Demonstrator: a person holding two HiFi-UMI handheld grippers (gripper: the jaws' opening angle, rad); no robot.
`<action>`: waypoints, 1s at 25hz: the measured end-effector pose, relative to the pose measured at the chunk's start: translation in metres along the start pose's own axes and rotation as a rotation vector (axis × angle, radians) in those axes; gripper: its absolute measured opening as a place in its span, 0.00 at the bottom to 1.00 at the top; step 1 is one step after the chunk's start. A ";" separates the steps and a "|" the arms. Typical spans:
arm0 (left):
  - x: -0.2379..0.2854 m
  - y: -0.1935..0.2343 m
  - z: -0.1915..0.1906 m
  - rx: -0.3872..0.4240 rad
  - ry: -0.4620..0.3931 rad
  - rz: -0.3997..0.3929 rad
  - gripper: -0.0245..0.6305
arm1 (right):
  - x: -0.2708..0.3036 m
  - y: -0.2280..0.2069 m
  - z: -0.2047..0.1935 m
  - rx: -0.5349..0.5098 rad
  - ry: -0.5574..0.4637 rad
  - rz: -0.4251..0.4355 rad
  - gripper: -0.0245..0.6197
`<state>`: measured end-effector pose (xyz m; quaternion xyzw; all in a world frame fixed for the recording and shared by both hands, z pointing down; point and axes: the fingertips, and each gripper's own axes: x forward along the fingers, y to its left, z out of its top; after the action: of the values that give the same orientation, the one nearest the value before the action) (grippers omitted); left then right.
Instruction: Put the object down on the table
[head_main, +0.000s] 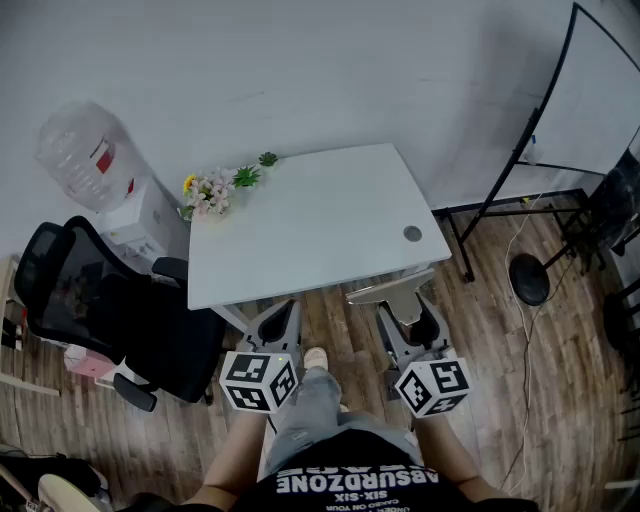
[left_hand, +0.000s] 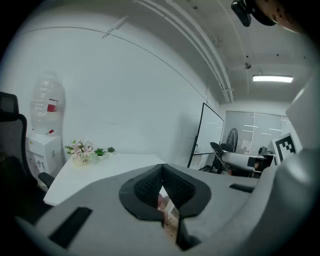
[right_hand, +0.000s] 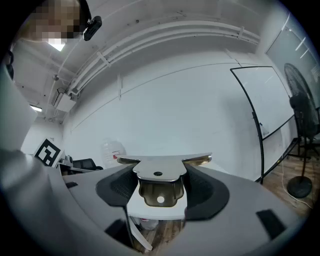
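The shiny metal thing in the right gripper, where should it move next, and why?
Probably ease the right gripper forward, out over the white table. Its jaws grip the shiny metal thing, which seems to hang at the table's front edge, above the wood floor, so it cannot be set down yet.
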<state>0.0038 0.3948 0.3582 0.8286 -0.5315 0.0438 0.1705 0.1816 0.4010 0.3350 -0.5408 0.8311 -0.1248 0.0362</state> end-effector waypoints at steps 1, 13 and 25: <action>0.003 0.003 0.000 0.001 0.003 0.000 0.05 | 0.005 0.000 -0.002 -0.001 0.005 -0.001 0.48; 0.071 0.056 0.015 -0.012 0.036 0.006 0.05 | 0.093 -0.007 -0.002 -0.020 0.043 0.028 0.48; 0.149 0.125 0.046 -0.021 0.058 0.007 0.05 | 0.204 -0.019 0.008 -0.024 0.068 0.031 0.48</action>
<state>-0.0485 0.2037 0.3821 0.8232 -0.5297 0.0630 0.1944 0.1161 0.2075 0.3469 -0.5238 0.8414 -0.1328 0.0032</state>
